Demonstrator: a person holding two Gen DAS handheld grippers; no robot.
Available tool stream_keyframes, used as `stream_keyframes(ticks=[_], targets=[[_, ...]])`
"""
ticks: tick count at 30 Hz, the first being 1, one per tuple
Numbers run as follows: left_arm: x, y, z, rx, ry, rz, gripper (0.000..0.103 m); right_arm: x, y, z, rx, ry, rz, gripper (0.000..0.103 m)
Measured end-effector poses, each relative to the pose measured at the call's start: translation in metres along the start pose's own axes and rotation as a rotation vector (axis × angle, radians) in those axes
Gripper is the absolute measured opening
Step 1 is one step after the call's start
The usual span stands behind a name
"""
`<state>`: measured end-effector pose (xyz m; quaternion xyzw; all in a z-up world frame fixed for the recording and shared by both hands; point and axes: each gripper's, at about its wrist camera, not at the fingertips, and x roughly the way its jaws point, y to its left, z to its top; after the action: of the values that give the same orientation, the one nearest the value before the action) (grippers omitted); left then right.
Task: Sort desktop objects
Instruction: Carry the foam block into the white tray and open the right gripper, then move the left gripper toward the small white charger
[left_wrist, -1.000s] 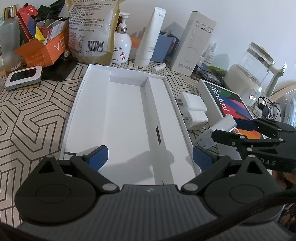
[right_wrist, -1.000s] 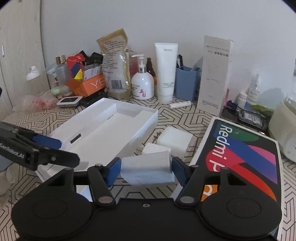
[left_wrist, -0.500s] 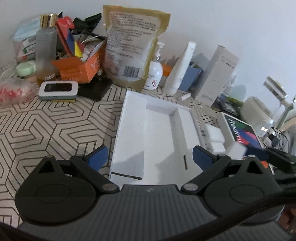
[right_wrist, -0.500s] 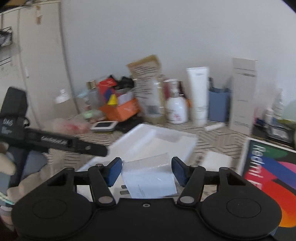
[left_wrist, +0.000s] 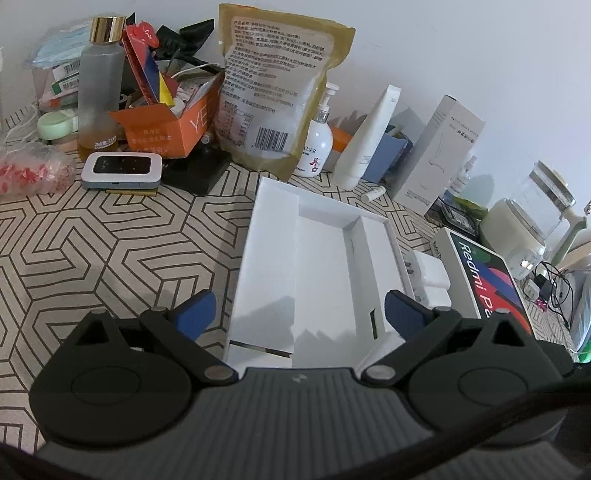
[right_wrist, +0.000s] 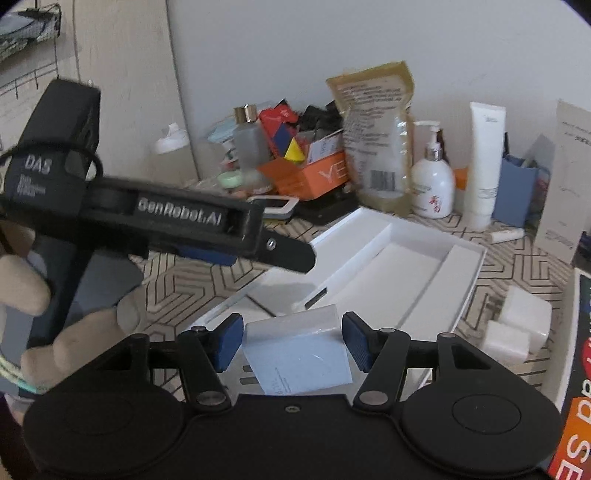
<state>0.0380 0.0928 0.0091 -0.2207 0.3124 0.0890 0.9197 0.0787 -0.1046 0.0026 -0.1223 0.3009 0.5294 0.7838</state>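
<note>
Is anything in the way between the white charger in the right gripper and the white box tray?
Yes. The left gripper hangs over the near left part of the tray, ahead and left of the charger. The tray's middle and right compartments look open.

The right gripper (right_wrist: 292, 341), clamped on the white charger (right_wrist: 295, 352), is now lifted above the near end of the white tray (right_wrist: 469, 284), away from the Redmi box (right_wrist: 576, 417). The left gripper (left_wrist: 298, 314) sits higher and farther back from that tray, its fingers parted.
</note>
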Motion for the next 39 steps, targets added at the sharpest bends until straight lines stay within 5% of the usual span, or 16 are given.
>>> stream_keyframes(ticks=[39], targets=[[-0.012, 0.02, -0.003, -0.009, 0.001, 0.034, 0.099, 0.025, -0.004, 0.004, 0.034, 0.051, -0.086, 0.067]])
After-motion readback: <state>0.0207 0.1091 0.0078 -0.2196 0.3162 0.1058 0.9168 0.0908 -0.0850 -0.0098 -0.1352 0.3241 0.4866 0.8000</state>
